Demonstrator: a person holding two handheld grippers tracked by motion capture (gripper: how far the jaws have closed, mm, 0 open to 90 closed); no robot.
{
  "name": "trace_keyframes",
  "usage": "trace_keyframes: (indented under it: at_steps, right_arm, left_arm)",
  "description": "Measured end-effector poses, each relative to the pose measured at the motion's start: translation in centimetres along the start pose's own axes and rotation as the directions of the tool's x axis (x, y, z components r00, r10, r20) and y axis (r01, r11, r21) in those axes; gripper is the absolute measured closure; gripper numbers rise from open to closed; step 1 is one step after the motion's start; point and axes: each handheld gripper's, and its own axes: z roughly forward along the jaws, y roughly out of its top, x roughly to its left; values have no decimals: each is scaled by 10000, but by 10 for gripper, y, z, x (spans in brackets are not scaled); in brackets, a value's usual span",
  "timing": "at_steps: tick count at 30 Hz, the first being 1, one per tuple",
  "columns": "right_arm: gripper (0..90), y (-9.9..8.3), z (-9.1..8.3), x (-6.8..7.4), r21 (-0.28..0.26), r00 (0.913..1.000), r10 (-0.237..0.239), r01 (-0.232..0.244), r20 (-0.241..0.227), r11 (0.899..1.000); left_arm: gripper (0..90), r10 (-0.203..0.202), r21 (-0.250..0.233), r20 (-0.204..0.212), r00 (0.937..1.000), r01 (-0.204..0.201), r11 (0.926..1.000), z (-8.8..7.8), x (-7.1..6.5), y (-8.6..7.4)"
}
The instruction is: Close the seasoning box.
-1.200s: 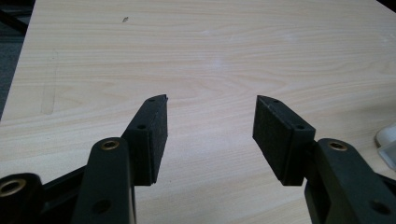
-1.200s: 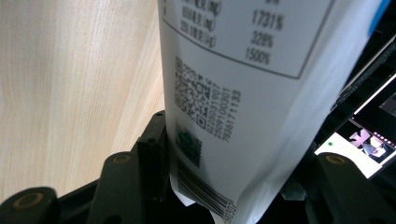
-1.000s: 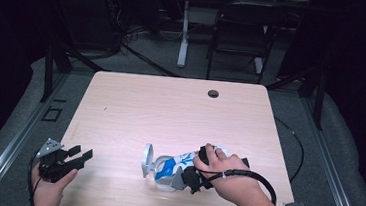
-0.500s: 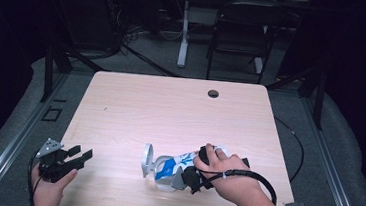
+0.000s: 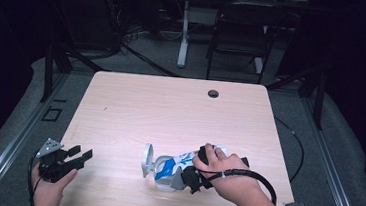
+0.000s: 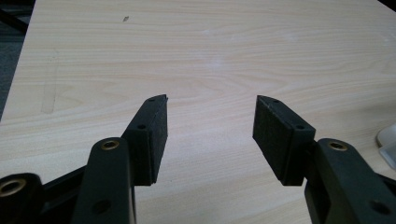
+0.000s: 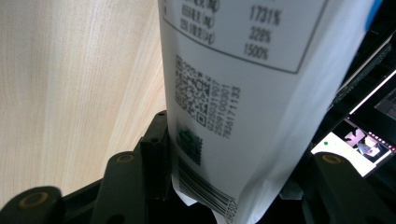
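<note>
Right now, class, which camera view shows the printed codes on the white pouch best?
The right gripper view: the pouch sits close between the jaws, its square code and barcode readable. The high view shows the pouch whole but small. The left gripper view catches a white edge, perhaps its cap.

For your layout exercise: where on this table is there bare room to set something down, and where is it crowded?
Bare: the table's whole far half up to the hole, and the near-left stretch between the left gripper and the pouch. Crowded: near right, where the right gripper clasps the pouch.

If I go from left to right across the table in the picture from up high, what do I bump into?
Left gripper → white and blue pouch → right gripper, closed on the pouch → cable.
</note>
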Motion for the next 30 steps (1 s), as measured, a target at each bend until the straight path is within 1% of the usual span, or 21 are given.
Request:
trace_keyframes:
  at_steps: [5,15,30]
  right_arm:
    - [495,0,0,0,15,10000,-10,9,82,10000]
    - [499,0,0,1,-43,10000,34,-33,92,10000]
    - [505,0,-1,0,36,10000,-45,44,84,10000]
  left_arm:
    - [457,-10,0,-5,10000,10,10000,0,0,0]
    - [457,-22,-5,-4,10000,22,10000,0,0,0]
    - [457,-15,6,-7,10000,15,10000,0,0,0]
